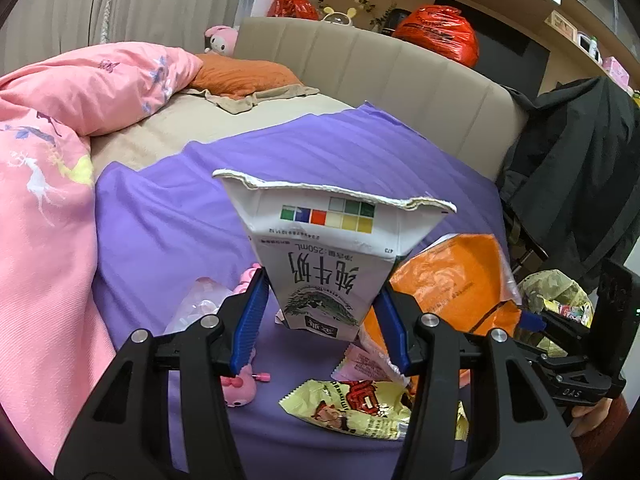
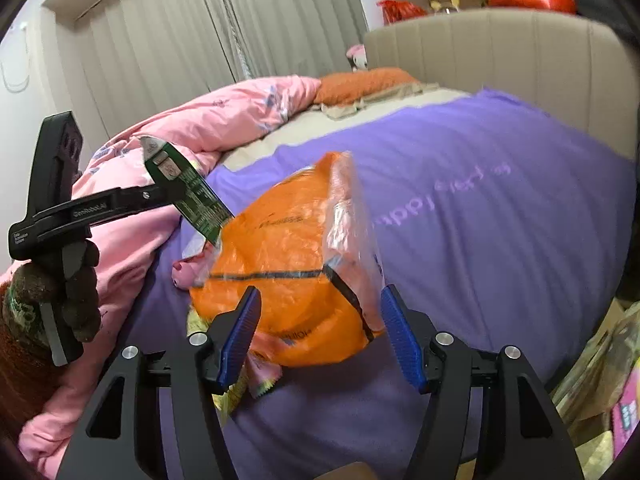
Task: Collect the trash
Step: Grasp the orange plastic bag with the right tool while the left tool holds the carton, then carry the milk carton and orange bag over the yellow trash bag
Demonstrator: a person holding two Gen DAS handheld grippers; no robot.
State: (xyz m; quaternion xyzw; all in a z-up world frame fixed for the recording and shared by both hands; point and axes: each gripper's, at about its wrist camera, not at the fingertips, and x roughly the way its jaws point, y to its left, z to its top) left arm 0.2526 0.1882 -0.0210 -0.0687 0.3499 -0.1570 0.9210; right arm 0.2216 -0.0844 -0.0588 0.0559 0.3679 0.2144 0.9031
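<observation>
Purple bedspread (image 1: 168,216); left tool (image 1: 320,312) clamped on milk carton (image 1: 324,256), right tool (image 2: 320,336) spread around orange bag (image 2: 288,280).

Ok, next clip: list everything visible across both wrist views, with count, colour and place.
milk carton: 1, white and green, held between the left gripper's pads
orange plastic bag: 1, orange, on the purple sheet, ahead of the right gripper
snack wrapper: 1, yellow and red, on the sheet
pink wrapper: 1, beside the yellow one
pink toy: 1, on the sheet
purple sheet: 1, over the bed
pink duvet: 1, bunched beside the sheet
orange pillow: 1, by the headboard
red bags: 2, behind the headboard
left gripper: shut on carton
right gripper: open
</observation>
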